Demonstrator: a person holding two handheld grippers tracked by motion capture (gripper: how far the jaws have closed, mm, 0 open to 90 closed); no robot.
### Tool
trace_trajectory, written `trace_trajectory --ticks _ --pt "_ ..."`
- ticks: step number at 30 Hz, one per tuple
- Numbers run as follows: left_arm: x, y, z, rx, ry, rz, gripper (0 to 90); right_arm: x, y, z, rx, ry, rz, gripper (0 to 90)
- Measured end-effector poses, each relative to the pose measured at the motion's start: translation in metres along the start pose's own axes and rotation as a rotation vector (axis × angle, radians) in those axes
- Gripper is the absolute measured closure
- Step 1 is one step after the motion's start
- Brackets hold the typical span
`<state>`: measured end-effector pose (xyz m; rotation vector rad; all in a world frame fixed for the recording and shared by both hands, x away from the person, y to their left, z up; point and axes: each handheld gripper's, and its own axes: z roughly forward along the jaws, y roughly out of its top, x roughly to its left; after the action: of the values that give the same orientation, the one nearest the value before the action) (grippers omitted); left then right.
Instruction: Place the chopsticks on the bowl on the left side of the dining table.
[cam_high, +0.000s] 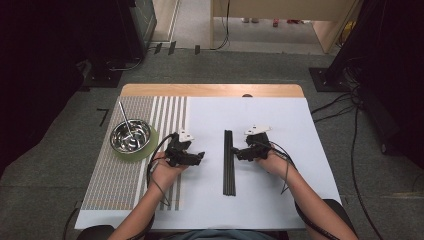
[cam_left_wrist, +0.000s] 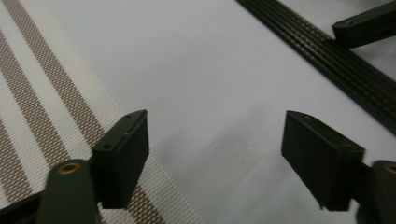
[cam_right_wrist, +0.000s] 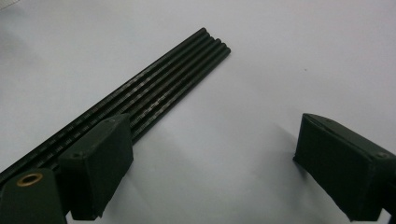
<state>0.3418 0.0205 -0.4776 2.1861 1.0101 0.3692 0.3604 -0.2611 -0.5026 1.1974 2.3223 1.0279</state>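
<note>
A row of several thin black rods (cam_high: 229, 162) lies side by side in the middle of the white table top (cam_high: 250, 115), running away from me. My left gripper (cam_high: 200, 157) hovers just left of the rods, open, with bare table between its jaws (cam_left_wrist: 215, 126); the rods (cam_left_wrist: 327, 51) cross that view's upper right. On the rods' right side my right gripper (cam_high: 235, 152) is open too (cam_right_wrist: 215, 130). One of its fingers (cam_right_wrist: 98, 163) overlaps the rods (cam_right_wrist: 154, 88) and the other stands over bare table.
A steel bowl (cam_high: 131, 136) sits on a green coaster on the striped placemat (cam_high: 115, 170) at the left, with a thin metal stick (cam_high: 124, 116) leaning out of it. The other gripper's jaw shows at the top right of the left gripper view.
</note>
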Motion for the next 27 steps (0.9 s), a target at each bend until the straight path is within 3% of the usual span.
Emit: trace_trajectory --ticks 4,27 --pt "-0.002 0.001 0.001 -0.005 -0.025 -0.024 26.7 0.0 0.0 0.0 0.0 0.0 0.0 11.0" --pt "-0.019 0.005 0.001 -0.02 -0.092 -0.036 30.3 0.0 0.0 0.0 -0.001 0.0 0.0 11.0"
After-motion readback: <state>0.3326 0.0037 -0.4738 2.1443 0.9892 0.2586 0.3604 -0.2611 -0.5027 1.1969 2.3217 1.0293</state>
